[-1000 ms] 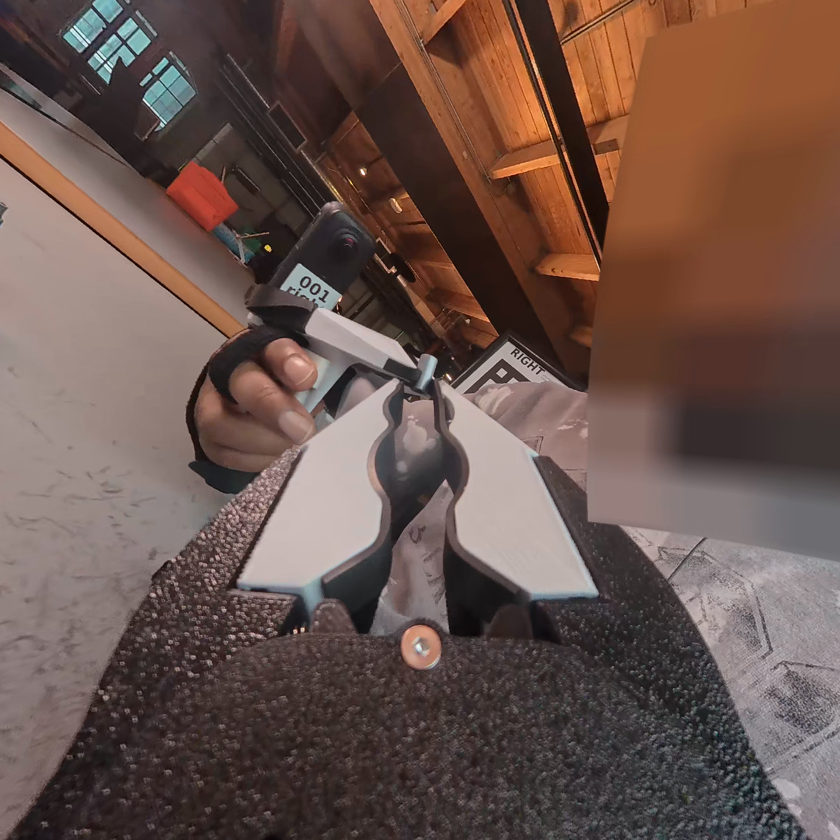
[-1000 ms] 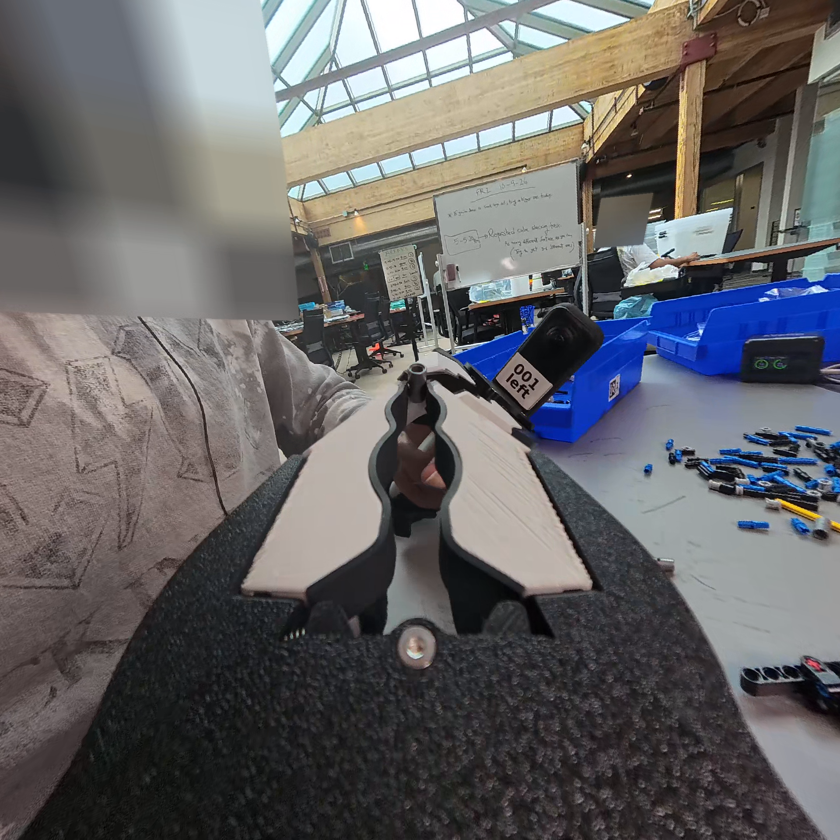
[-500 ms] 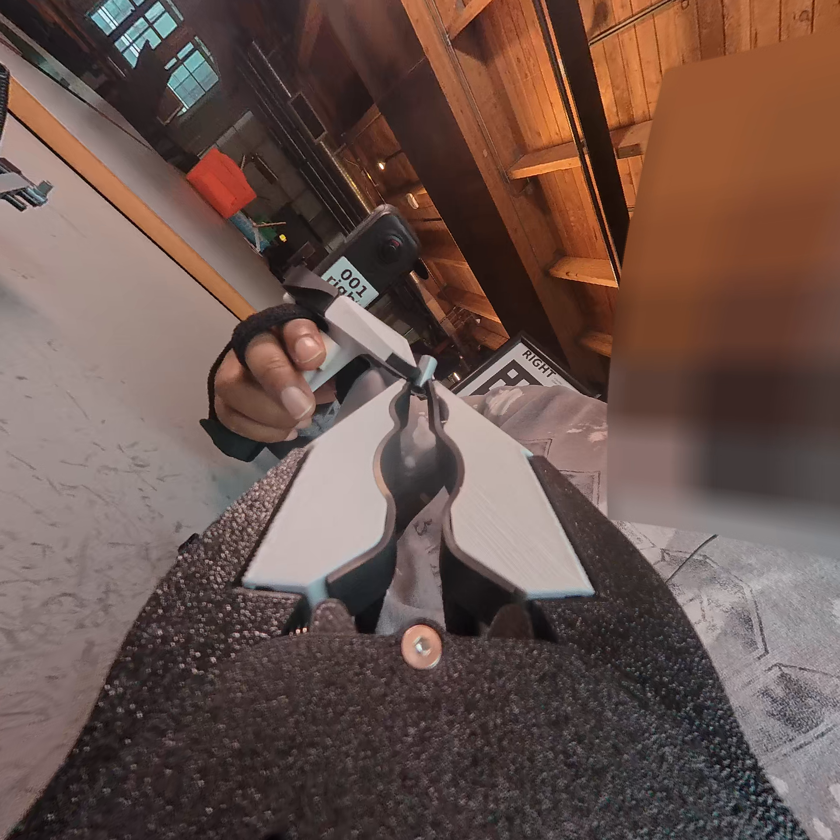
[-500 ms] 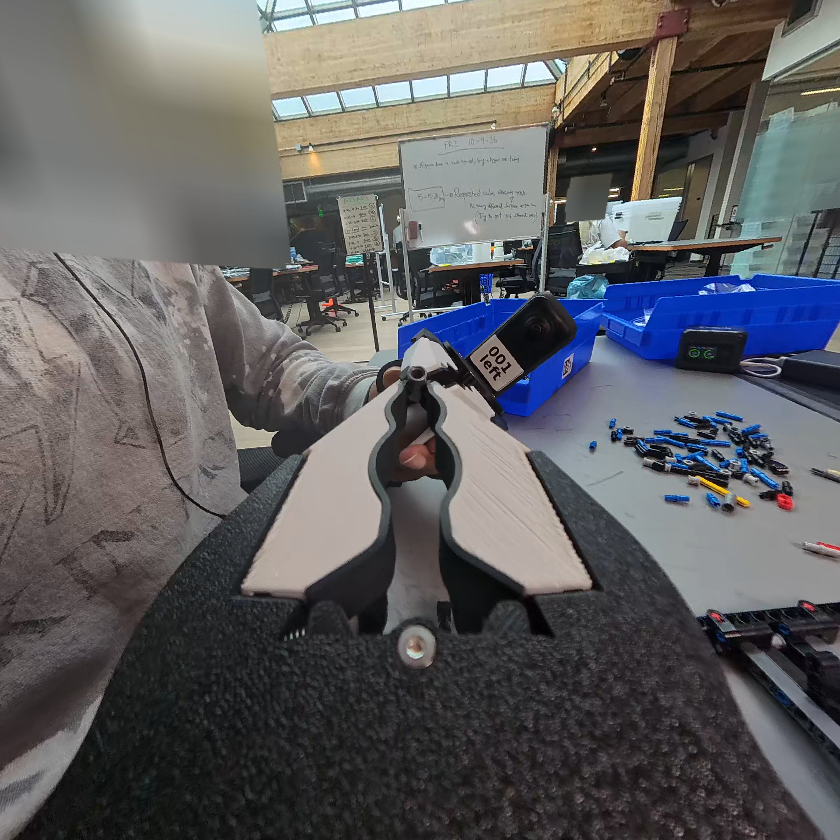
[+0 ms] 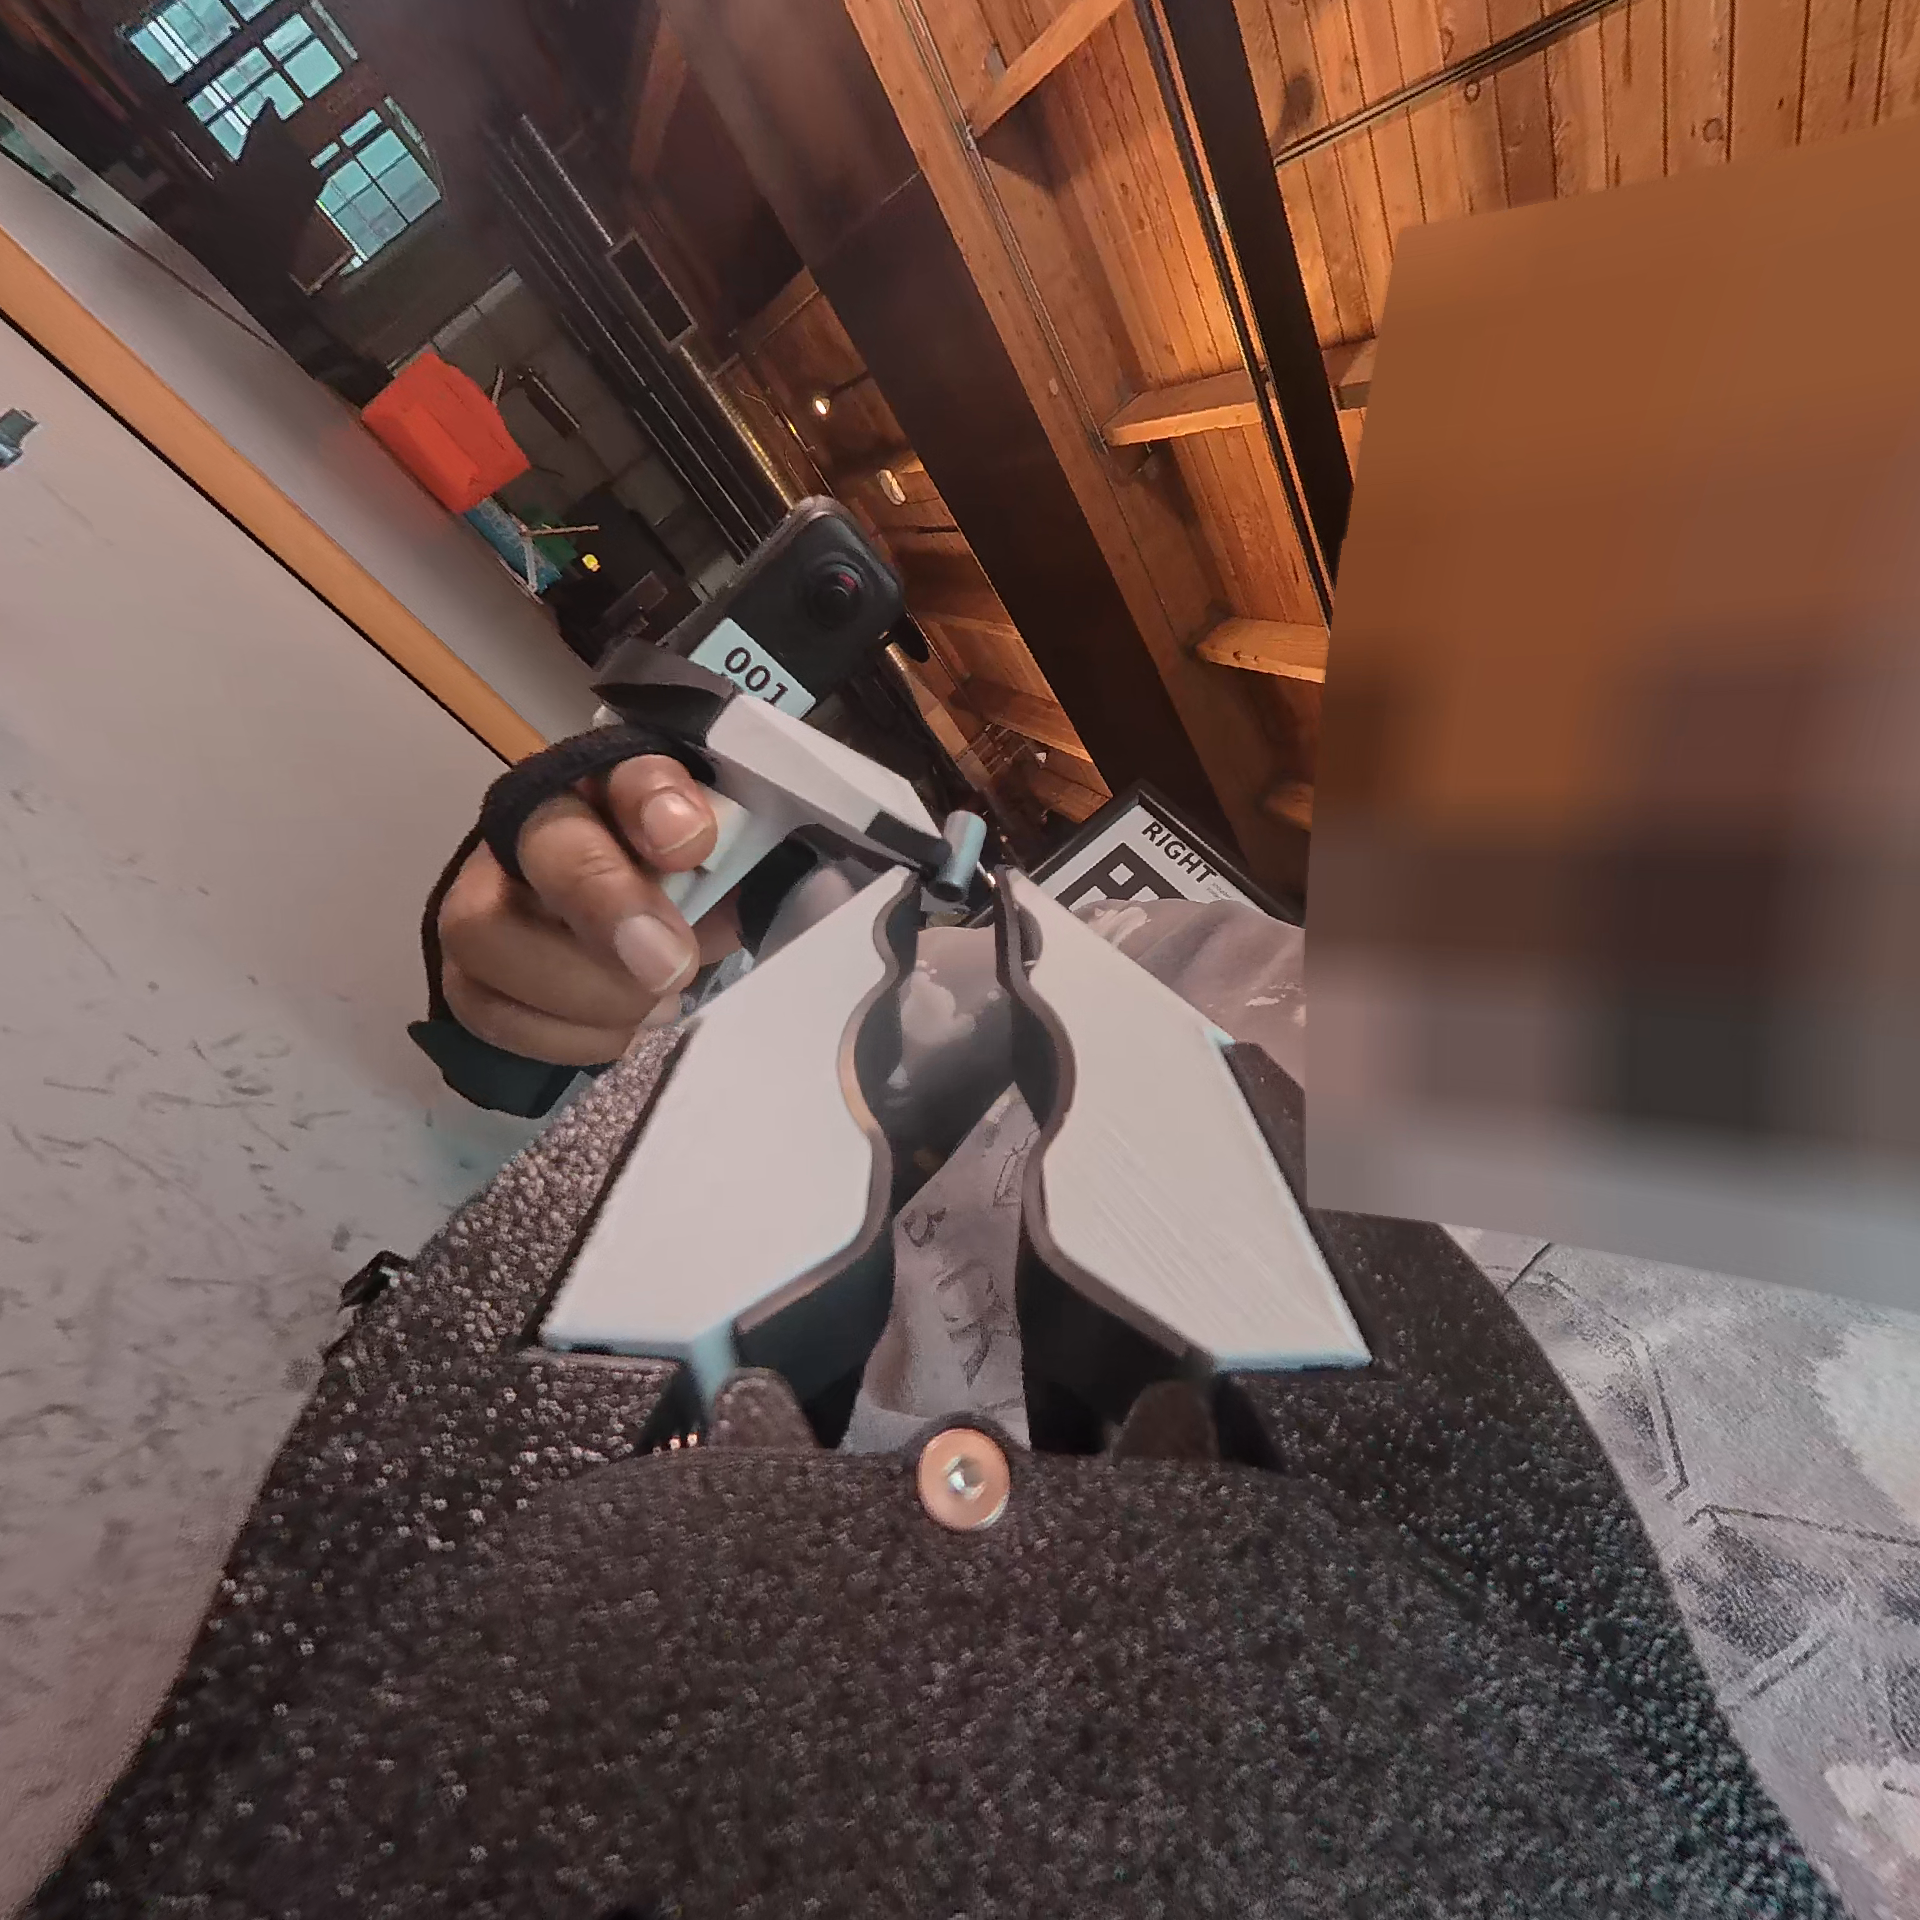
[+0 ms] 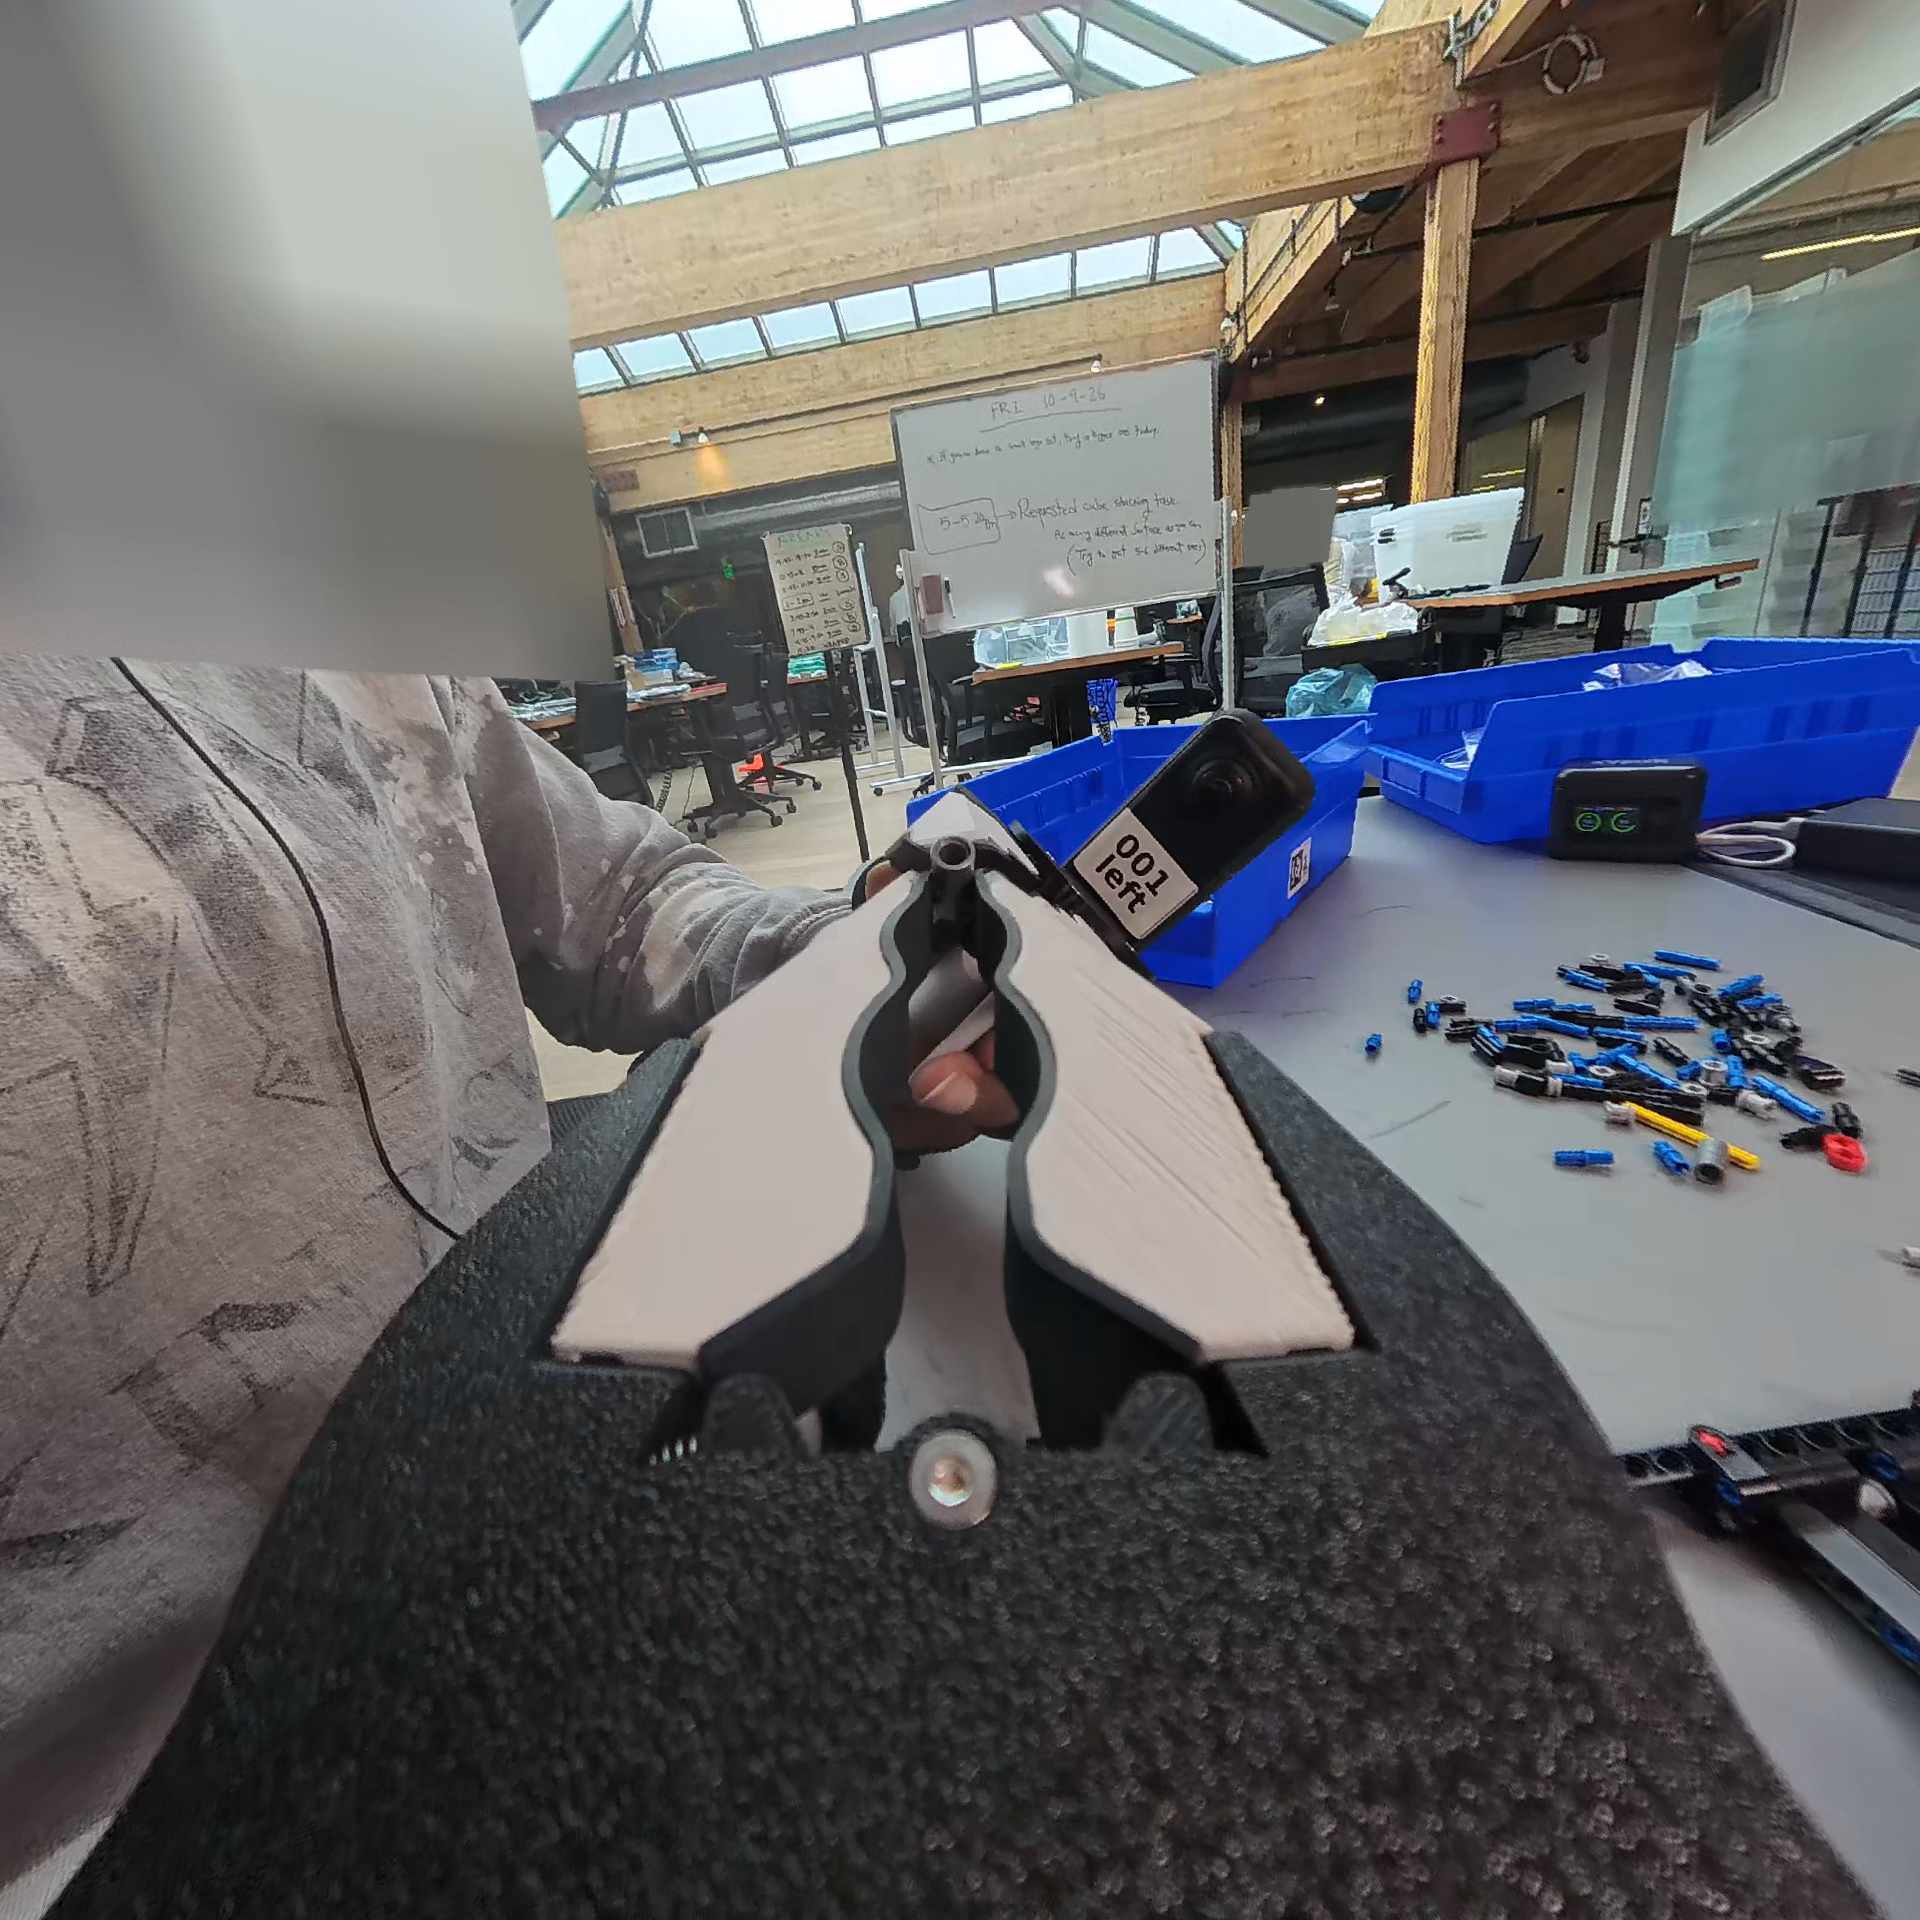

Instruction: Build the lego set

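My left gripper (image 5: 954,889) and right gripper (image 6: 951,885) meet tip to tip in the air in front of the person's chest. Between them is a small grey tube piece (image 5: 961,854) with a dark pin end. In the right wrist view its open grey end (image 6: 951,854) faces the camera and a black stem sits between my fingers. Both grippers are closed narrowly on this piece. The right gripper (image 5: 902,831) shows in the left wrist view, held by a hand. The left gripper's camera (image 6: 1195,821) shows behind the piece.
On the grey table (image 6: 1455,1247) lie a pile of loose blue, black and grey pieces (image 6: 1652,1049) and a part-built black beam assembly (image 6: 1787,1475) at the right edge. Blue bins (image 6: 1257,831) and a black device (image 6: 1626,810) stand behind. The person's grey shirt (image 6: 208,1039) is left. My two grippers' fingertips are within a few centimetres of each other.
Both grippers stay together on the small piece. The pair has shifted and tilted slightly, so the tube's open end now faces the right camera. The table pieces moved across the view.
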`<state>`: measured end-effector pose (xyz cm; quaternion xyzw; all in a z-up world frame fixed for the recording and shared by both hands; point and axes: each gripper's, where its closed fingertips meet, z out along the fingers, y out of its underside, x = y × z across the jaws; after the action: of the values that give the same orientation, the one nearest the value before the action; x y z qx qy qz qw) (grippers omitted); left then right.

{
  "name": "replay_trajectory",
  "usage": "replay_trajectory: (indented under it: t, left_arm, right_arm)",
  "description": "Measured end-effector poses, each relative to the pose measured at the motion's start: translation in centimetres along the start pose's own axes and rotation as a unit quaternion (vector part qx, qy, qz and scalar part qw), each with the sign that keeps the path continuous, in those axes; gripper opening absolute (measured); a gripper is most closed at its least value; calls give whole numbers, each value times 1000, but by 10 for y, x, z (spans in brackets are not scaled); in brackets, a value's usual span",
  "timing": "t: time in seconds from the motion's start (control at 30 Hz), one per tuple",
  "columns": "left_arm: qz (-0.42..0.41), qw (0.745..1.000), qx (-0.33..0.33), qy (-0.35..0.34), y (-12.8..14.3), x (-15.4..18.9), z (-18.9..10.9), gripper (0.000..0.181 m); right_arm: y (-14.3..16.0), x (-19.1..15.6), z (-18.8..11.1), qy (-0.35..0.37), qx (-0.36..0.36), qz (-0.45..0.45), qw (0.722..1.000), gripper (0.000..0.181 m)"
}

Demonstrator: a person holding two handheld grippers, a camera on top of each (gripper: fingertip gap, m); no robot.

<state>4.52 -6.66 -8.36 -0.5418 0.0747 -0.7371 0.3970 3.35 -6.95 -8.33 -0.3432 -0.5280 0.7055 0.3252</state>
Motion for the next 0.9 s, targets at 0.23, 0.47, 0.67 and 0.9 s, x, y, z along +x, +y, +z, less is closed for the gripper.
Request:
replay_trajectory:
  t: [0.23,0.47,0.67,0.9]
  left_arm:
    - [-2,1000,-4,11,1,3,0,12]
    - [7,1000,-12,-22,0,-6,-3,9]
    - [13,998,-28,-49,4,-14,-4,8]
    - [30,997,-17,-67,0,-17,-6,8]
  right_arm:
    - [-1,-2,1,1,2,-7,1000,8]
    - [7,5,-3,21,-40,-37,998,8]
    - [15,6,-8,22,-82,-61,995,9]
    - [14,12,-9,33,-69,-31,997,7]
